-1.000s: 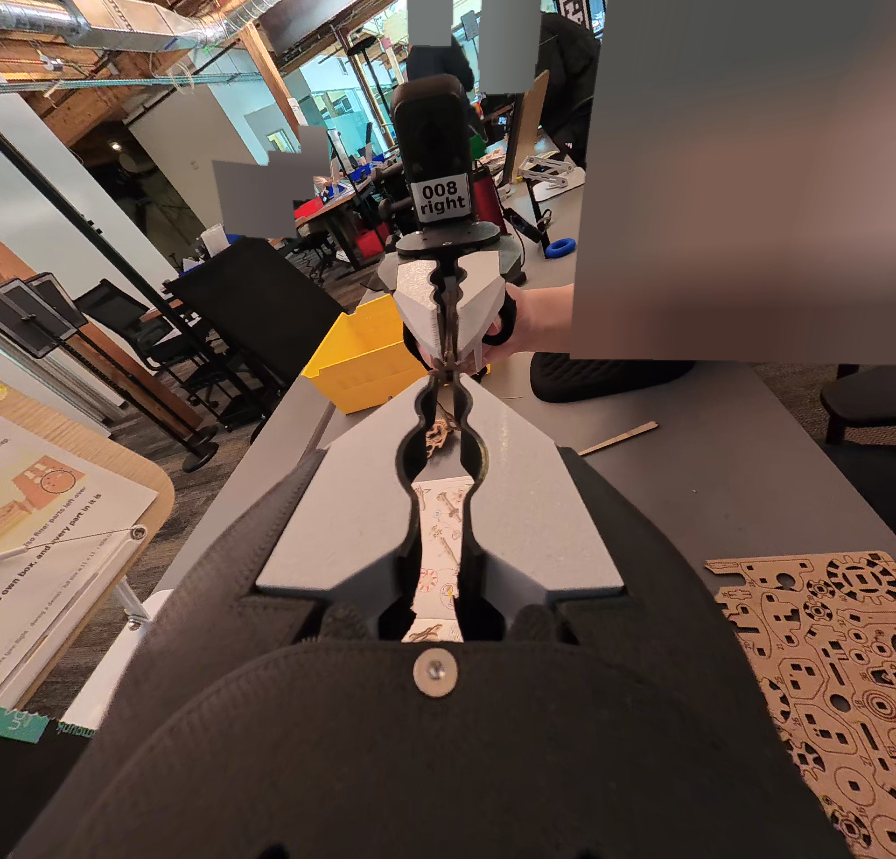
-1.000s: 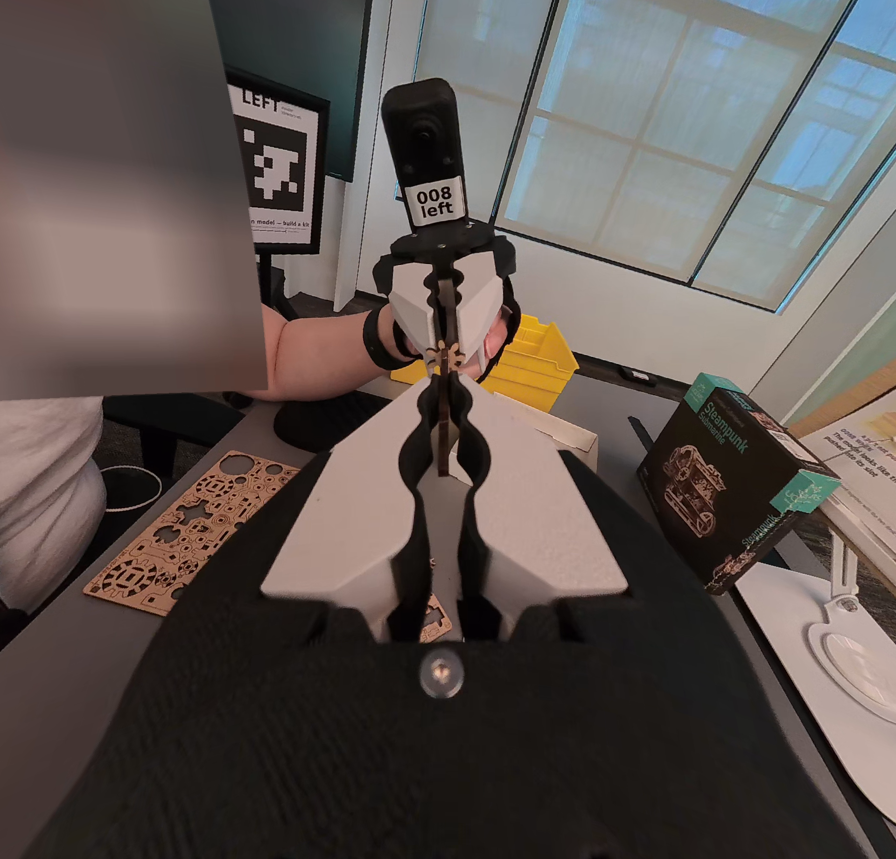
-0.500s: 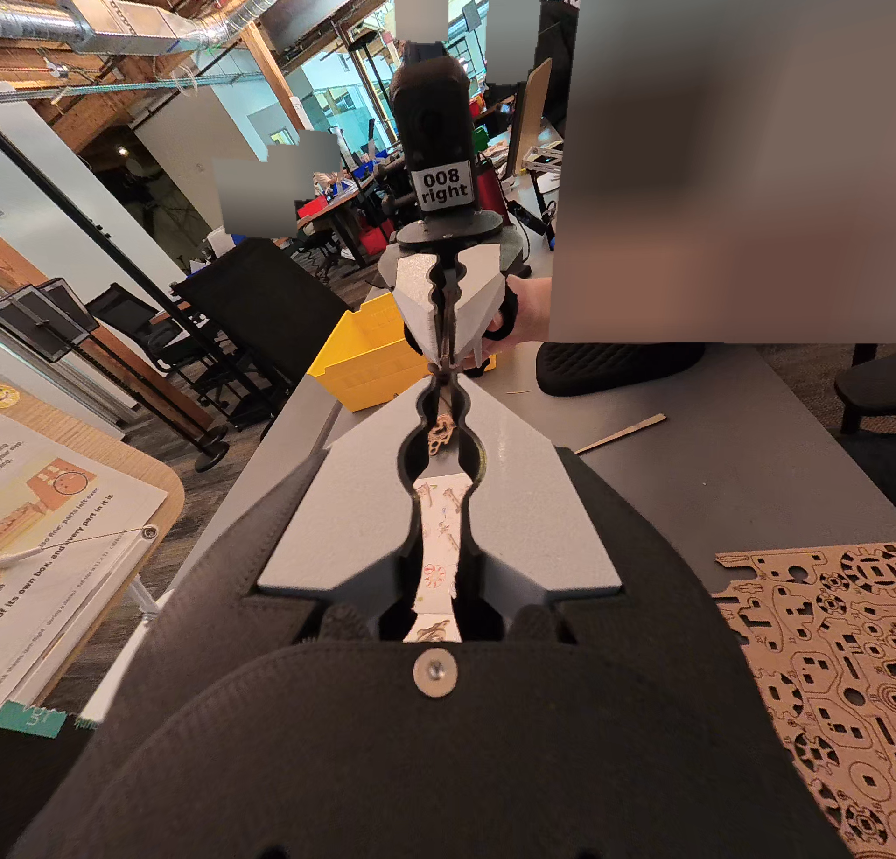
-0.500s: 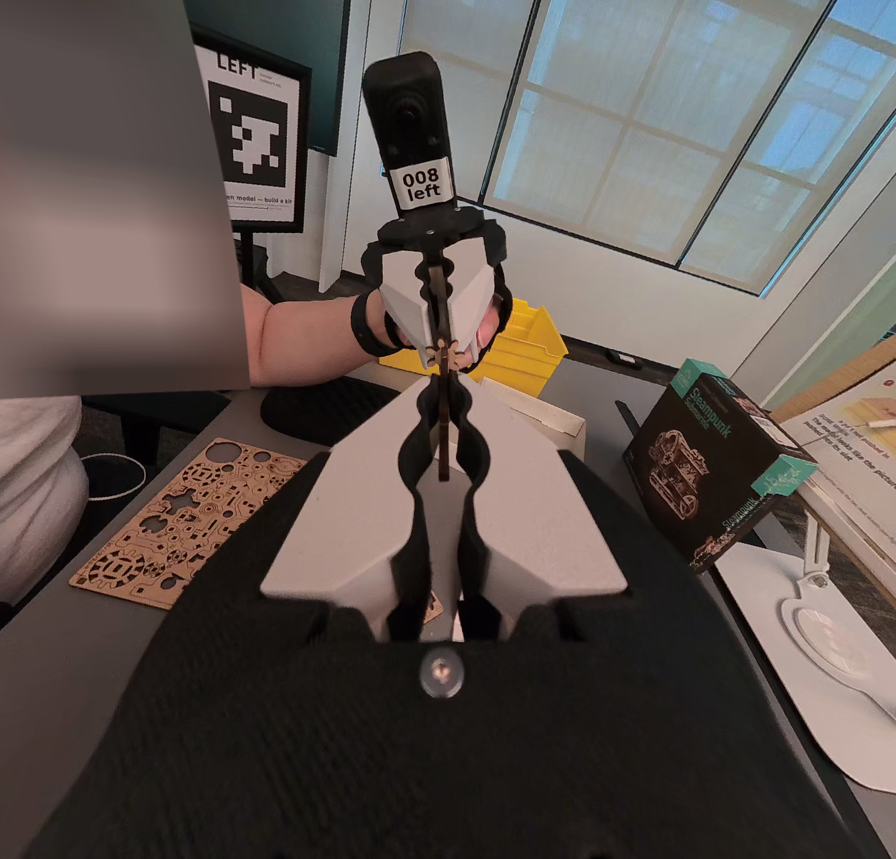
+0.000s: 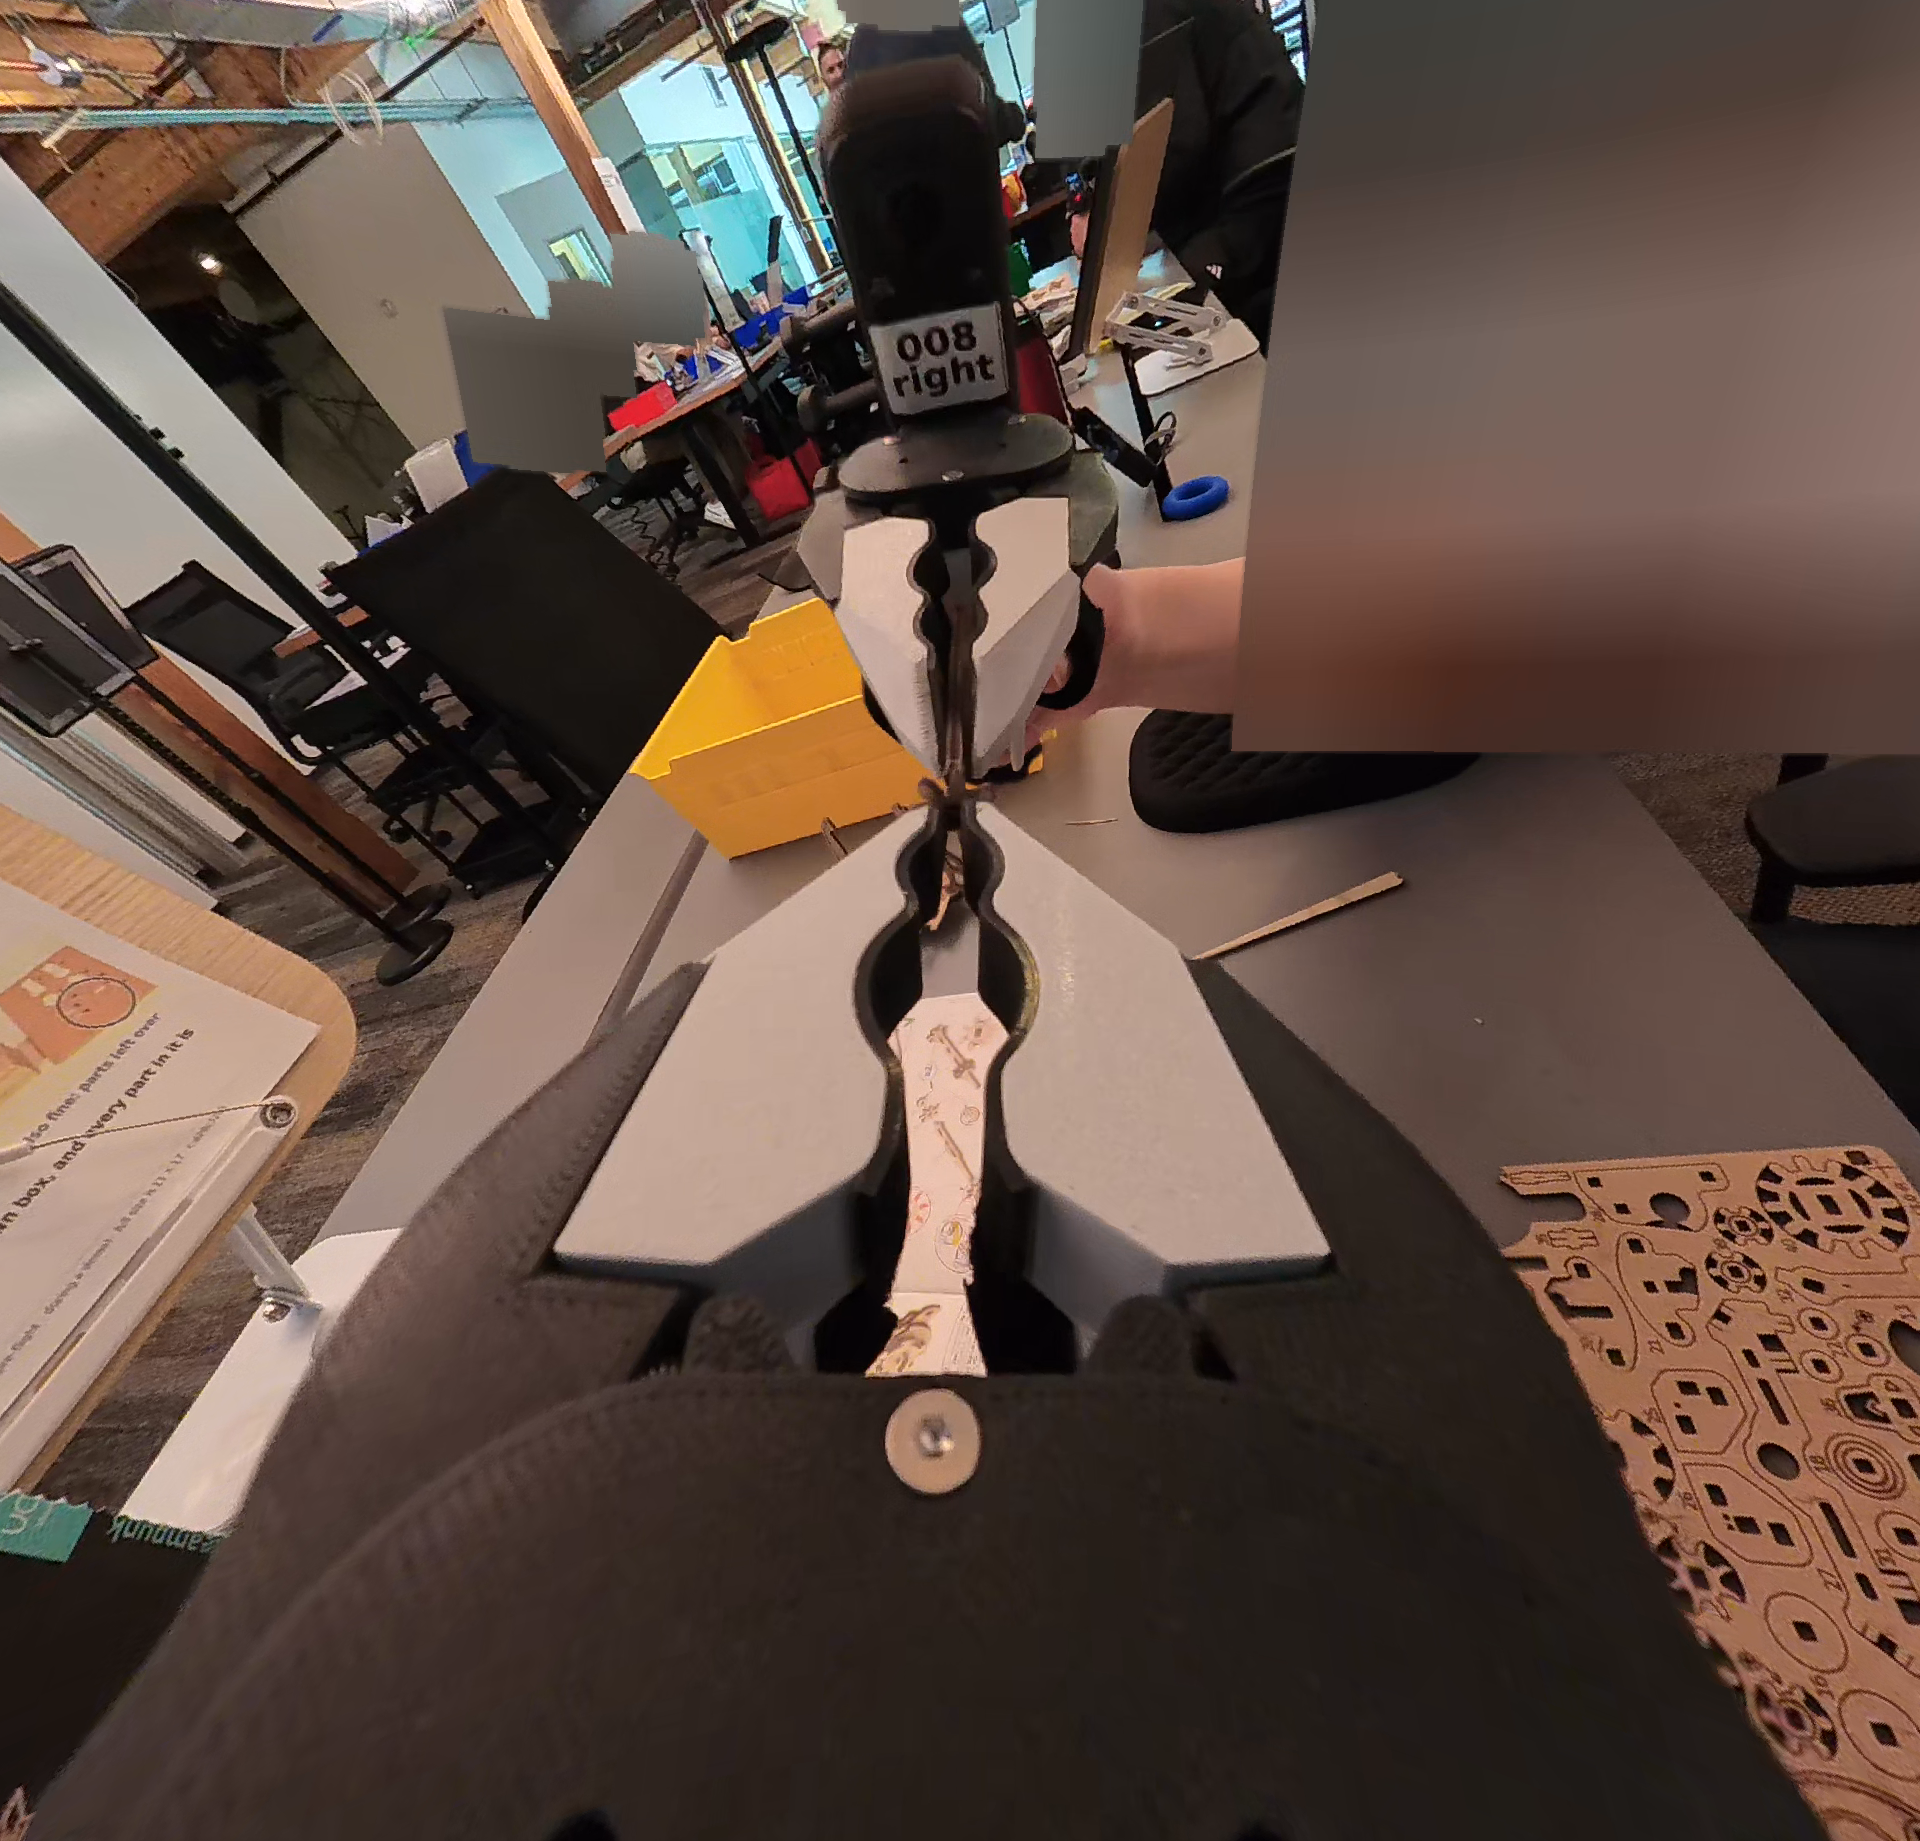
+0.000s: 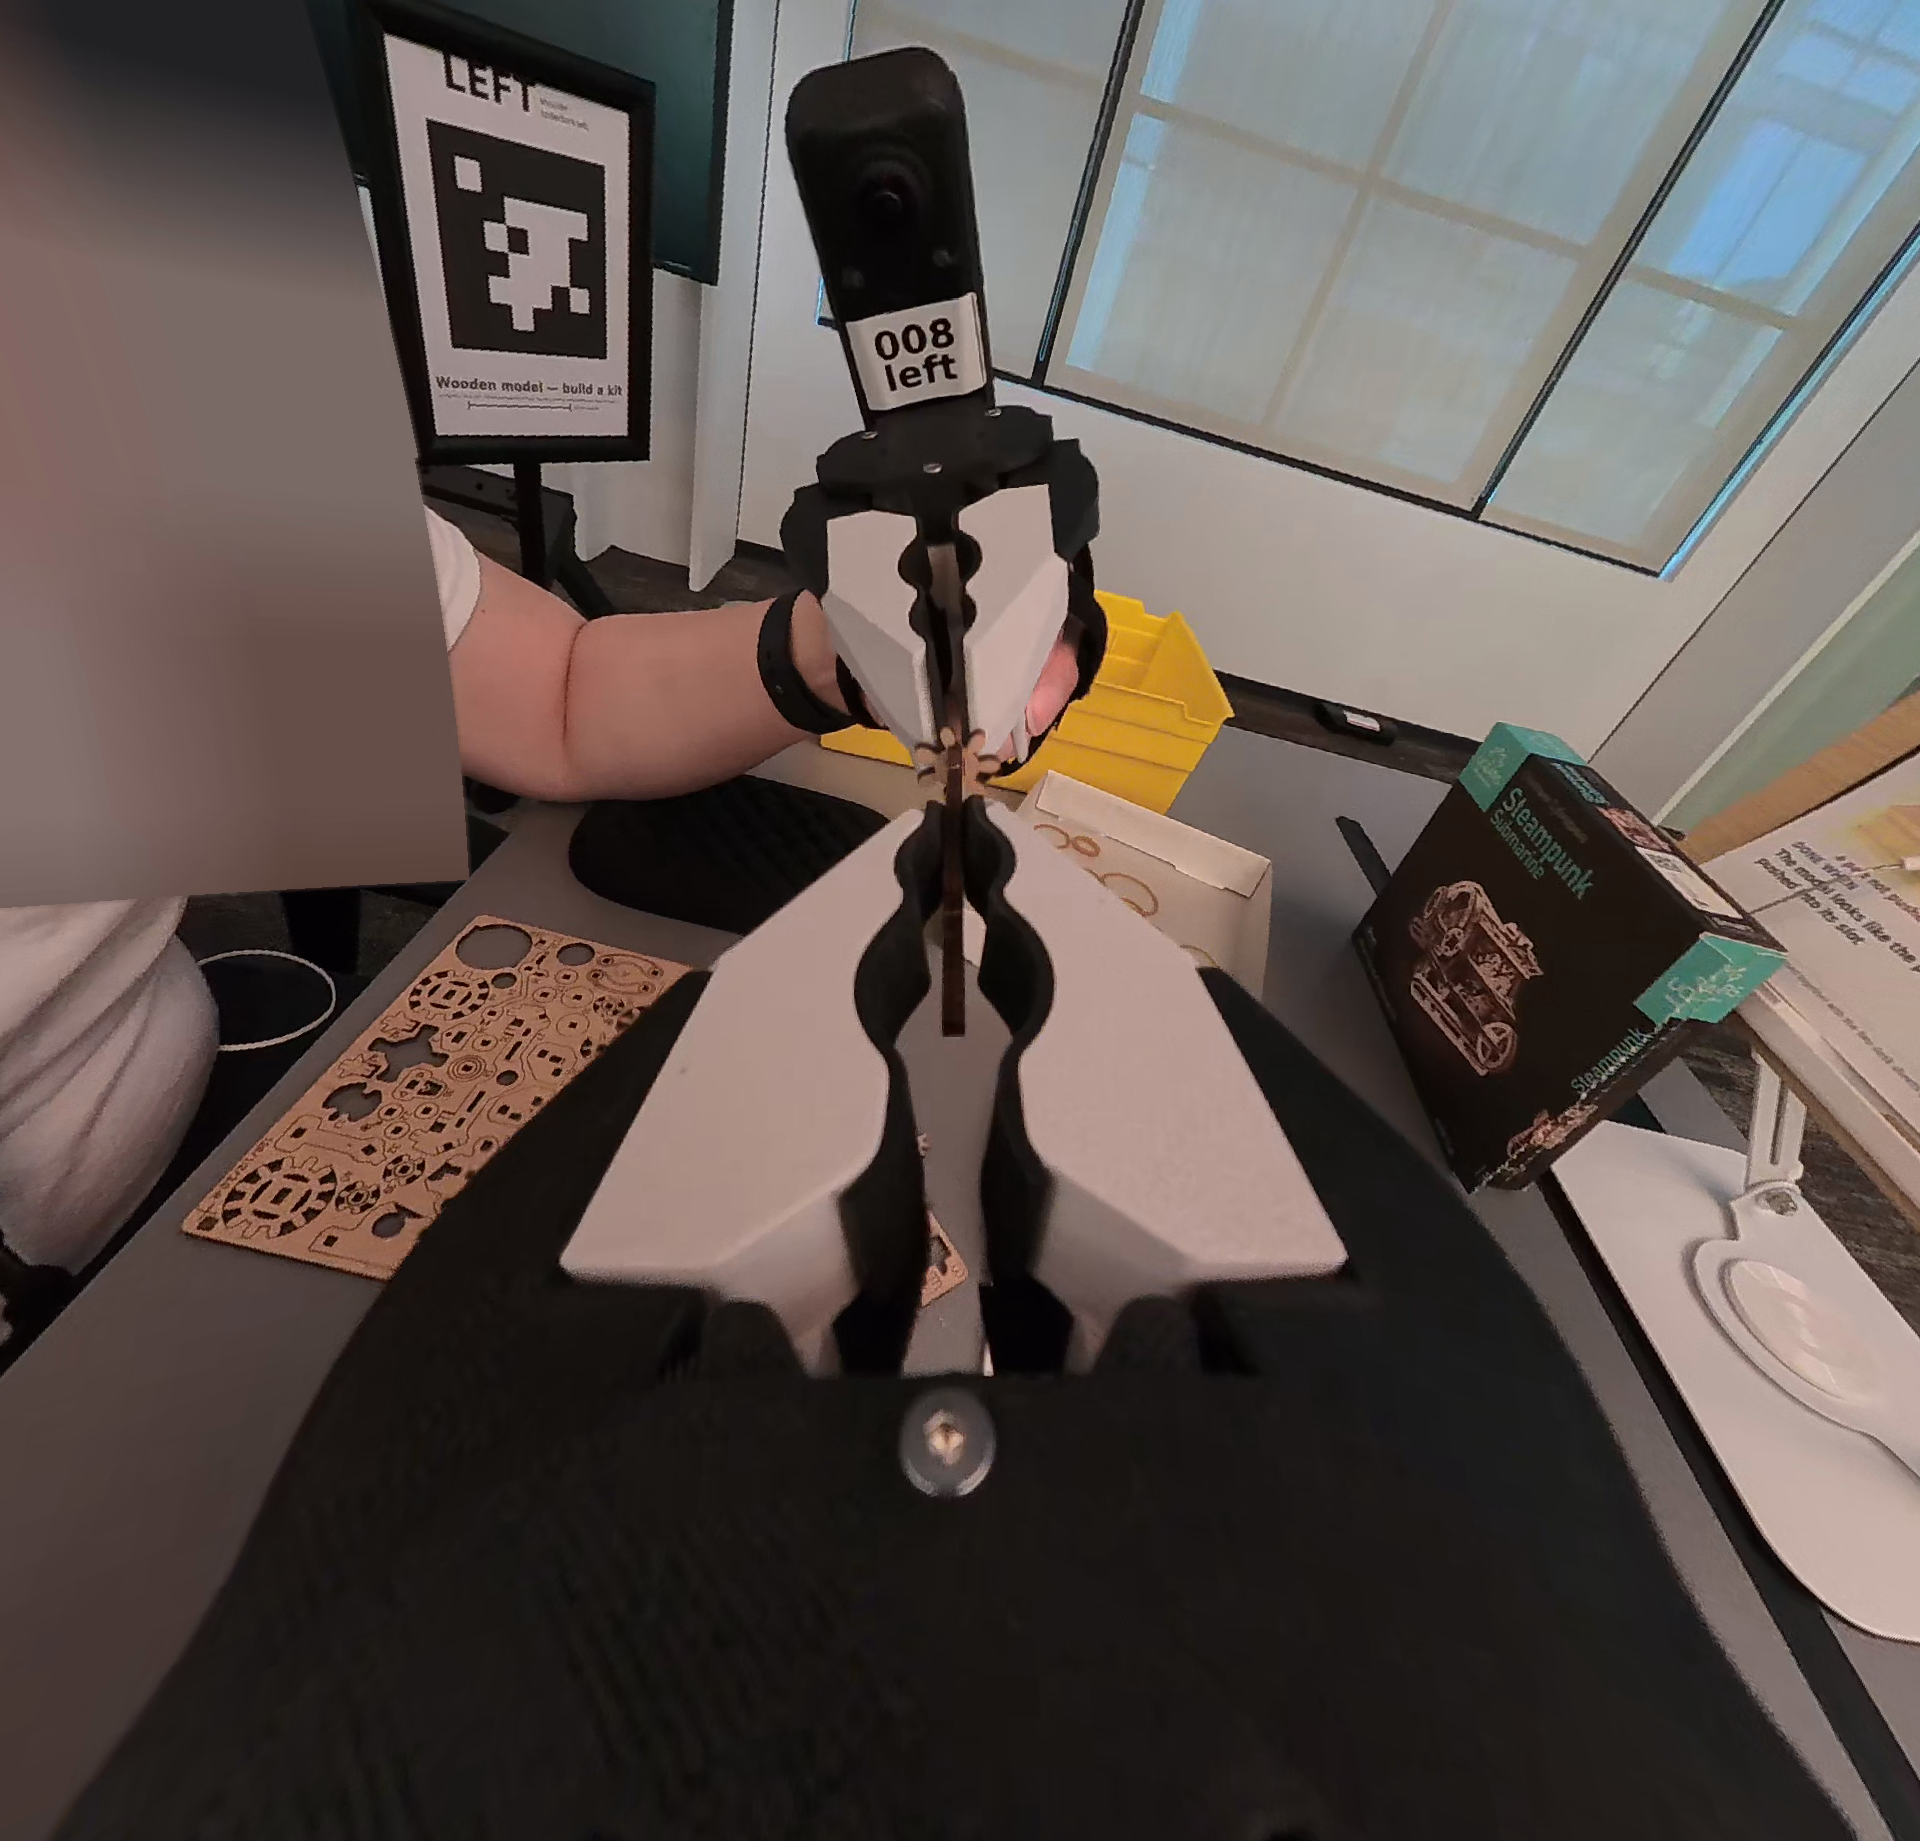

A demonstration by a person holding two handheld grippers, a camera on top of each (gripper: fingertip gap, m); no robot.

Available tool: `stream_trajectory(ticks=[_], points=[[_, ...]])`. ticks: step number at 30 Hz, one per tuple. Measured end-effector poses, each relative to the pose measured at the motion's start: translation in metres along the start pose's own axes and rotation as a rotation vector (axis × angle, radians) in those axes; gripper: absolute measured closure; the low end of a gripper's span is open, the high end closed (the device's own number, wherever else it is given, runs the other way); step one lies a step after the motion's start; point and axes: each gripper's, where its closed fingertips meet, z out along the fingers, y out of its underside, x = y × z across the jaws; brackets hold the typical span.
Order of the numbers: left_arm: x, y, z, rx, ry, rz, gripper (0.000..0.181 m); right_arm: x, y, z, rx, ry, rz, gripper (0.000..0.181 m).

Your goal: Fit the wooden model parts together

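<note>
Across the lower half of both wrist views spreads the grey surface (image 6: 156, 1324), carrying a cut-out wooden sheet (image 6: 416, 1095) at lower left of the right view, a dark kit box (image 6: 1548, 981) at right and a yellow bin (image 5: 769, 742) at centre of the left view. At mid-frame the two tongs meet tip to tip, lifted off the surface, each held level by a hand reaching in from the side. The left tongs (image 5: 951, 835) are clamped on a small wooden part (image 5: 948, 892), and the right tongs (image 6: 951, 825) are clamped on a thin wooden strip (image 6: 952, 970), with a little toothed wooden piece (image 6: 953, 757) where the tips touch.
</note>
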Motion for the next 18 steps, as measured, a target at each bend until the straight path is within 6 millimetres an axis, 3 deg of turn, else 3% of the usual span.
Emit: stream_trajectory(ticks=[18], points=[[0.0023,0.0069,-0.0006,-0.055,0.013,0.006,0.181,-0.0011,0.0071,0.0026,-0.044,-0.005,0.008,0.179]])
